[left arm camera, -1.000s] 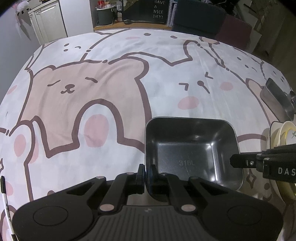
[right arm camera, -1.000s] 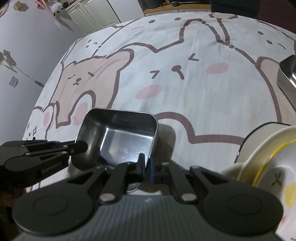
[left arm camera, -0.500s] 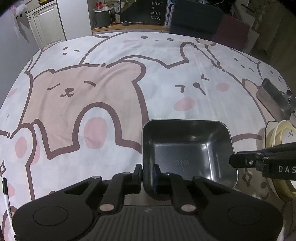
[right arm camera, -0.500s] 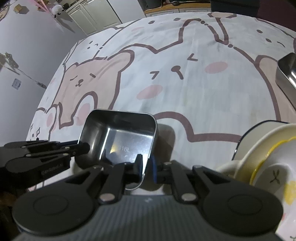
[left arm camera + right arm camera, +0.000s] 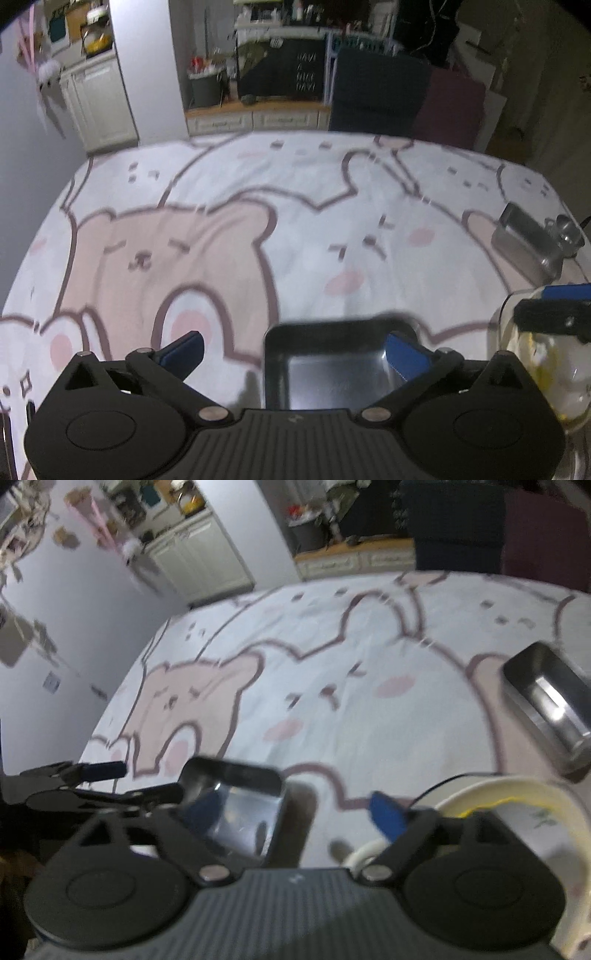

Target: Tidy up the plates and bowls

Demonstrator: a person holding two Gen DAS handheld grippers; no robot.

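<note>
Steel tray (image 5: 332, 365) is sitting on the bear-print cloth (image 5: 258, 221), touched by neither tool. I am holding my left gripper (image 5: 295, 350) and right gripper (image 5: 295, 808) spread wide, judging I should clear its rim before reaching for the yellow-rimmed bowls (image 5: 517, 812) beside it.

1. My right gripper (image 5: 295, 812) has its blue-padded fingers (image 5: 386, 814) spread wide, gripping nothing.
2. Below it a square metal tray (image 5: 240, 805) sits on the bear-print tablecloth (image 5: 351, 686), partly behind my left-hand finger.
3. The left gripper (image 5: 110, 779) enters from the left edge, its fingers apart, one tip at the tray's left rim; contact is unclear through the blur.
4. A cream bowl with a yellow rim (image 5: 517, 805) sits at the lower right, just beside my right-hand finger.
5. A second metal tray (image 5: 550, 705) lies well apart, near the right edge.
</note>
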